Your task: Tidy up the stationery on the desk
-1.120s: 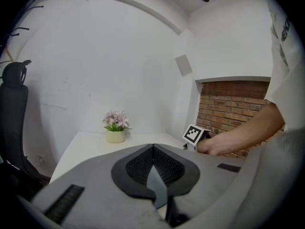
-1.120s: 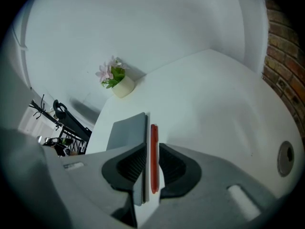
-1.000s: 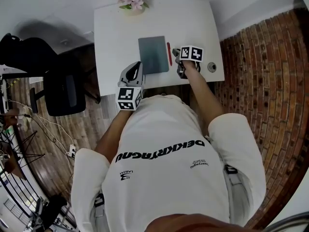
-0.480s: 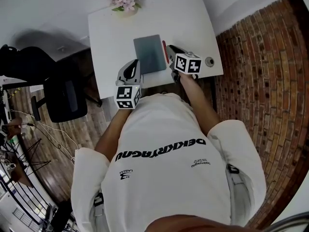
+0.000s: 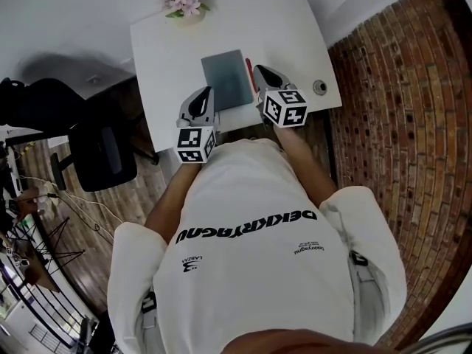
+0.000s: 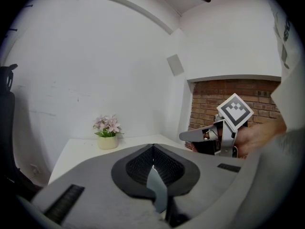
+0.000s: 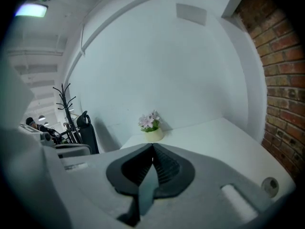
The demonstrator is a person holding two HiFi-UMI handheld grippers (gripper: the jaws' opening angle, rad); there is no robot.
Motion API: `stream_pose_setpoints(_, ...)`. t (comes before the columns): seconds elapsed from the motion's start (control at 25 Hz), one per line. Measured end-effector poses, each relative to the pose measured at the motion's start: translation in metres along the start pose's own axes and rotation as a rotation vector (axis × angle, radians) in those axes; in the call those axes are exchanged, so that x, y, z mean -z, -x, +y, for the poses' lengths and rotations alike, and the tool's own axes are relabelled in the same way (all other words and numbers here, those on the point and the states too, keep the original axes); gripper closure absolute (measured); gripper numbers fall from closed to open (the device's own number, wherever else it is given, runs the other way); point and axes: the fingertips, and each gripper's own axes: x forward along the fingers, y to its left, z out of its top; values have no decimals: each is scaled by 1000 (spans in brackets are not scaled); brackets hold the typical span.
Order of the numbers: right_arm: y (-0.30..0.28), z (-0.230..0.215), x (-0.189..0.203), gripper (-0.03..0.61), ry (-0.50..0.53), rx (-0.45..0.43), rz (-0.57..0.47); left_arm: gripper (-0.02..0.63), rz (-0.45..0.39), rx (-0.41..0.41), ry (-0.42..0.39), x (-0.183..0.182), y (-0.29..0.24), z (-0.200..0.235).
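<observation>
White desk (image 5: 295, 35) against a white wall, brick wall on the right, black office chair (image 5: 96, 142) off the left edge; the person stands at the near edge.

Left gripper (image 6: 152, 151): jaws pressed together, nothing between them; it is held over the near edge, left of the grey notebook (image 5: 227, 80). Right gripper (image 7: 152, 151): jaws also clenched and empty; it is over the near edge on the notebook's right side.

Stationery: the notebook lies flat mid-desk toward the near edge; a red pen (image 5: 248, 68) lies just beside its right edge, parallel to it, its near end under the right gripper in the head view.

Handling, as a judgement: the pen looks light, stiff, thin and smooth, so it may roll or slip; pinch it across the barrel near the middle. The notebook looks flat and fairly stiff, hard to get under; better to slide it or nip an edge or corner.

Containers: no pen holder, tray or box shows on the desk. The only vessel is a flower pot (image 5: 186, 6) at the far edge near the far left corner, holding pink flowers. A small round thing (image 5: 319, 87) sits by the right edge near the near right corner; cannot tell what it is.
</observation>
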Motion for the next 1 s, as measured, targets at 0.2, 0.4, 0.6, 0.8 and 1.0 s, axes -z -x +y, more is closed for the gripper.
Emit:
stream_pose_setpoints(0.2, 13, 19, -2, 581, 85, -36, -58, 615, -7, 17, 7, -1, -1, -5)
stream_pose_setpoints(0.4, 18, 37, 7, 581, 116, -53, -100, 615, -7, 31, -2, -1, -3, -6)
stream_pose_setpoints(0.6, 17, 36, 20, 581, 99, -39, -79, 615, 5, 34, -3, 4, -2, -5)
stream_pose_setpoints(0.8, 17, 36, 24, 583, 78, -34, -71, 615, 11, 35, -8, 6, 0, -3)
stream_pose_setpoints(1.0, 18, 36, 26, 583, 79, -32, -67, 615, 18, 35, -9, 9, 1, -3)
